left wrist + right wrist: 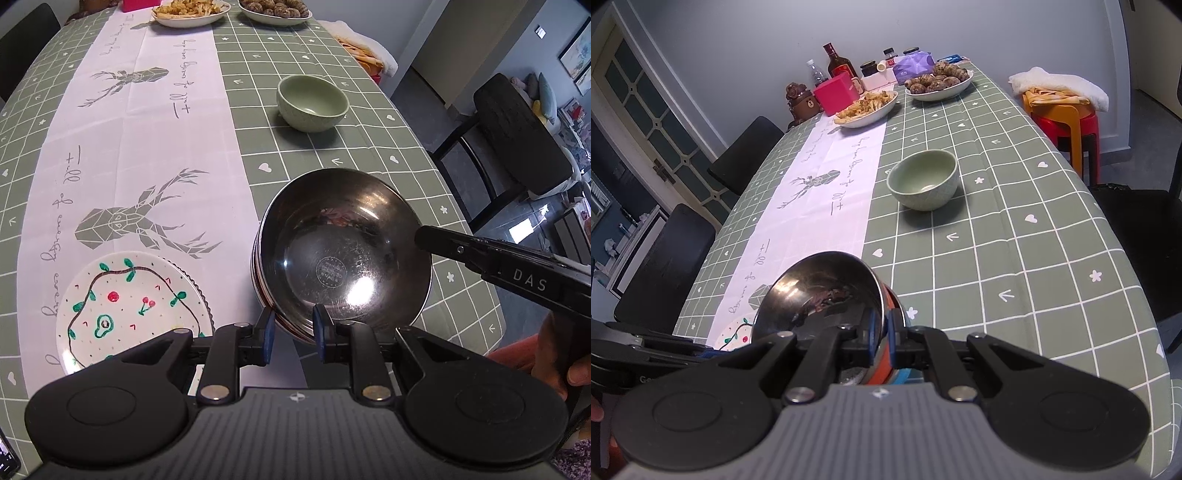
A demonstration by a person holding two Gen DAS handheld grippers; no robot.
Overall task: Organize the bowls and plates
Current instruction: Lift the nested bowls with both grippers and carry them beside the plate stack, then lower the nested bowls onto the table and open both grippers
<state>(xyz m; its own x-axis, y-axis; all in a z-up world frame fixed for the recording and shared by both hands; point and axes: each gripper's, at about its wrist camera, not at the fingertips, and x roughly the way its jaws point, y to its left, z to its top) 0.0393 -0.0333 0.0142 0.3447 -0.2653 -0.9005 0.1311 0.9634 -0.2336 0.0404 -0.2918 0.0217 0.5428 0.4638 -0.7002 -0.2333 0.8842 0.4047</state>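
Observation:
A nested stack of steel bowls (343,254) with red-banded outsides sits near the table's front edge, on the green checked cloth. My left gripper (294,329) straddles the stack's near rim, one blue pad outside and one inside, closed on it. My right gripper (884,332) is shut on the stack's right rim (820,291); in the left wrist view it shows as a black beak (423,238) at that rim. A painted white plate (133,306) lies left of the stack. Farther back stands an empty green bowl (312,103), also in the right wrist view (923,179).
Two dishes of food (866,109) (938,83) sit at the far end with bottles and a pink box (836,92). Black chairs (665,266) (524,140) flank the table. A red stool with a towel (1060,96) stands to the right. A hand (535,354) holds the right gripper.

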